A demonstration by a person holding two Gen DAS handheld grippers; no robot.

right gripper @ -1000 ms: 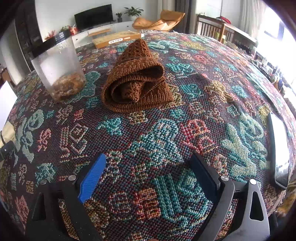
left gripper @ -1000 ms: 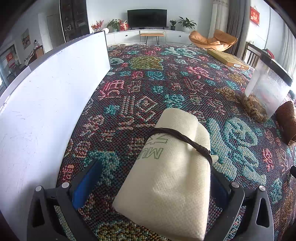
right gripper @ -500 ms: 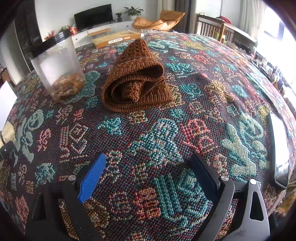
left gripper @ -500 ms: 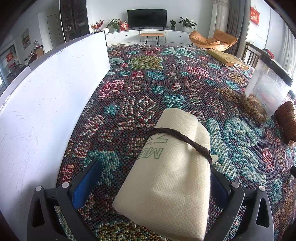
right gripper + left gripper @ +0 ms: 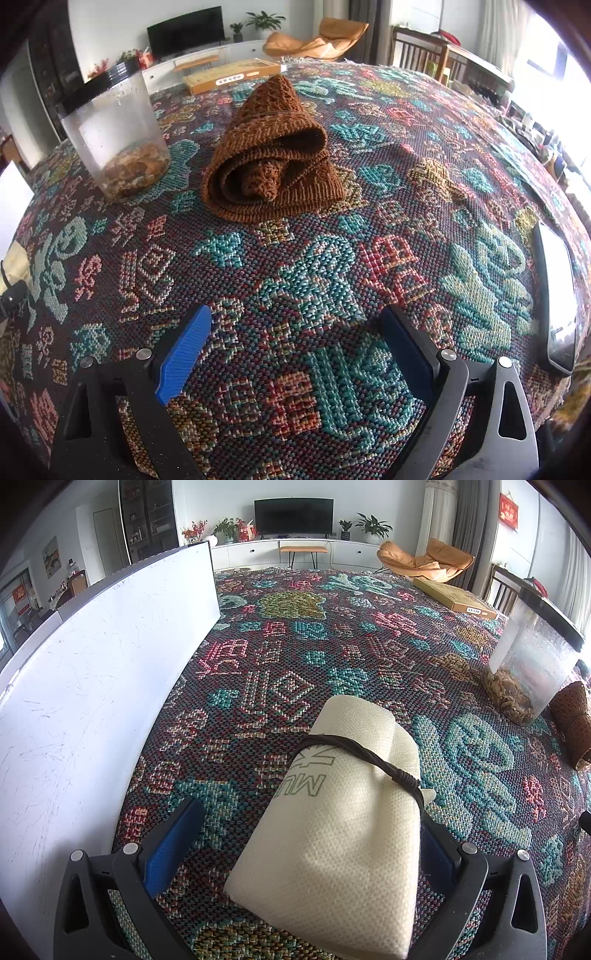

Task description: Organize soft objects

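A cream woven cloth roll (image 5: 343,812), tied with a dark brown cord (image 5: 369,757), lies on the patterned tablecloth (image 5: 295,646). It sits between the fingers of my left gripper (image 5: 308,812). That gripper is open: the roll rests against the right finger, and a gap shows at the left blue pad (image 5: 173,842). A brown knitted cloth (image 5: 273,158), loosely rolled, lies ahead of my right gripper (image 5: 295,314). This gripper is open over bare tablecloth with nothing between its fingers. The brown cloth (image 5: 572,720) also shows at the right edge of the left wrist view.
A white board (image 5: 92,683) stands upright along the table's left side. A clear plastic jar (image 5: 114,136) with a black lid and brown contents stands left of the knitted cloth. A flat cardboard box (image 5: 232,75) lies at the far edge. A phone (image 5: 556,295) lies at the right edge.
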